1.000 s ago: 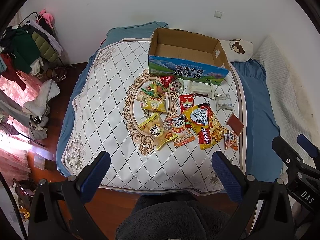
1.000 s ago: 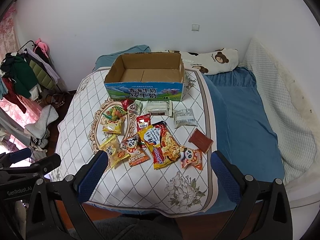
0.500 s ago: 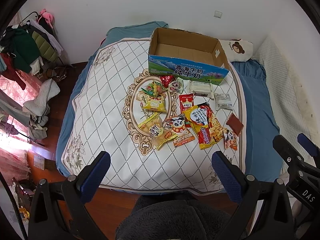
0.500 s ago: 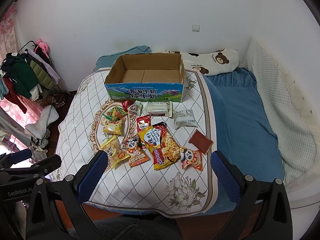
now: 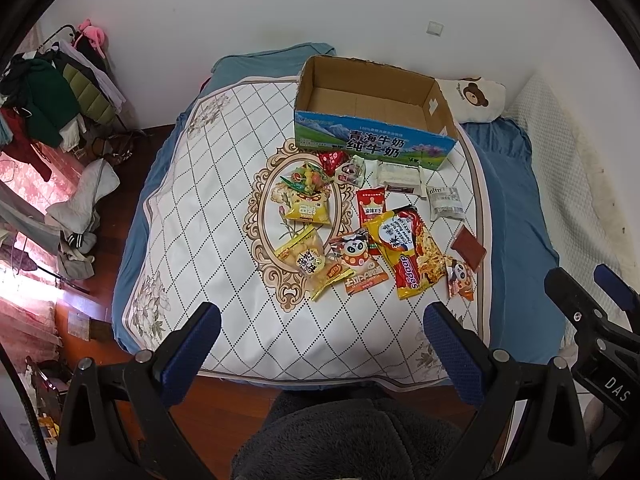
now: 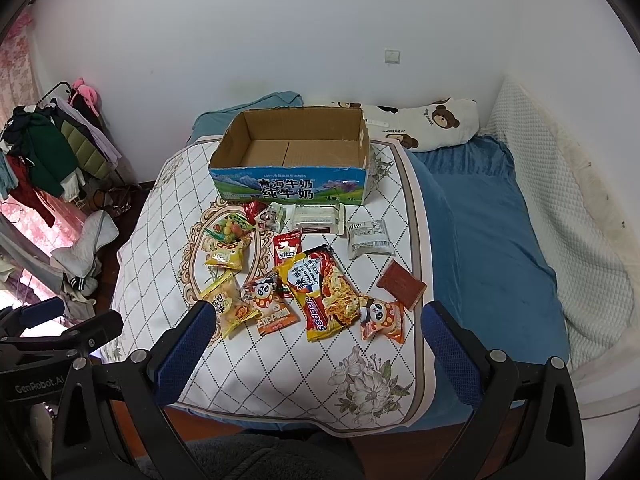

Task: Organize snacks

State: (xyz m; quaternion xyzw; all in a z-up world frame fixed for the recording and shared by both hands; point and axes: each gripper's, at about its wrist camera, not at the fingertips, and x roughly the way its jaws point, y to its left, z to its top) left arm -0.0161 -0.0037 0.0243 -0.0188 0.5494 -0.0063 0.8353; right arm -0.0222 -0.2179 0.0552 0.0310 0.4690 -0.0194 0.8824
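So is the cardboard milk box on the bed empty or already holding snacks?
Empty. The cardboard box shows only its bare brown floor; every snack packet, like the noodle pack, lies outside on the quilt.

Evenly and softly lit, fairly bright. Overexposed pink-white glare at far left by the curtain (image 5: 24,200), from daylight there. Faint shadows only, inside the box (image 6: 296,148). Strong fisheye bending toward the edges, with black vignette in the corners. Sharp at centre; slightly soft at the rim. Mild glare on snack wrappers (image 5: 408,248).
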